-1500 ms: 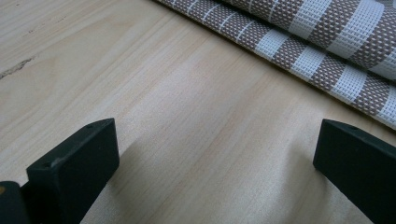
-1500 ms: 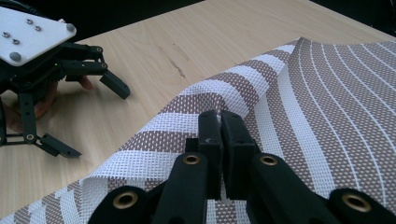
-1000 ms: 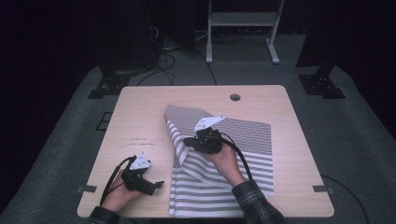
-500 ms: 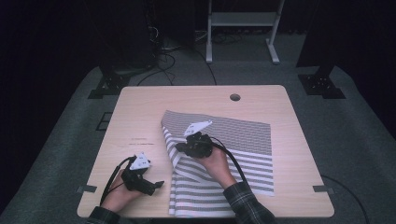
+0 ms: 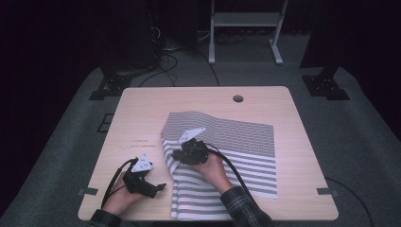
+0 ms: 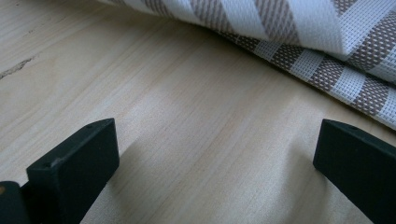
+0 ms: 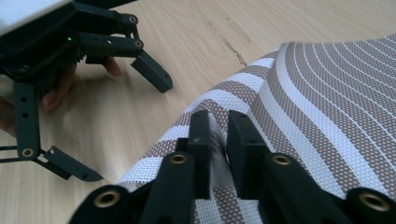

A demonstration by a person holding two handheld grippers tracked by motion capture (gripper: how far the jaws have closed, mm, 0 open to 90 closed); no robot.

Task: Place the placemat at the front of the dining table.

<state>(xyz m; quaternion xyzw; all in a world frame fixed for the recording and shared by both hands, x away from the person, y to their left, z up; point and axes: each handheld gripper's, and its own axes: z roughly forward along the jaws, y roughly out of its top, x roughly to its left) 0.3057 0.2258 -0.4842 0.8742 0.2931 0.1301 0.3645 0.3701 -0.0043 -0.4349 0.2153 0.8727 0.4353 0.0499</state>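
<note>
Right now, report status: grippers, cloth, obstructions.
Right gripper shut on cloth fold. Left gripper open on bare table, beside cloth edge. Nothing in the way.

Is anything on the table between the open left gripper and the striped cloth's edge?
Nothing visible. In the left gripper view, bare table runs from the open jaws to the cloth edge. The left gripper sits just left of the cloth, which the right gripper already pinches.
</note>
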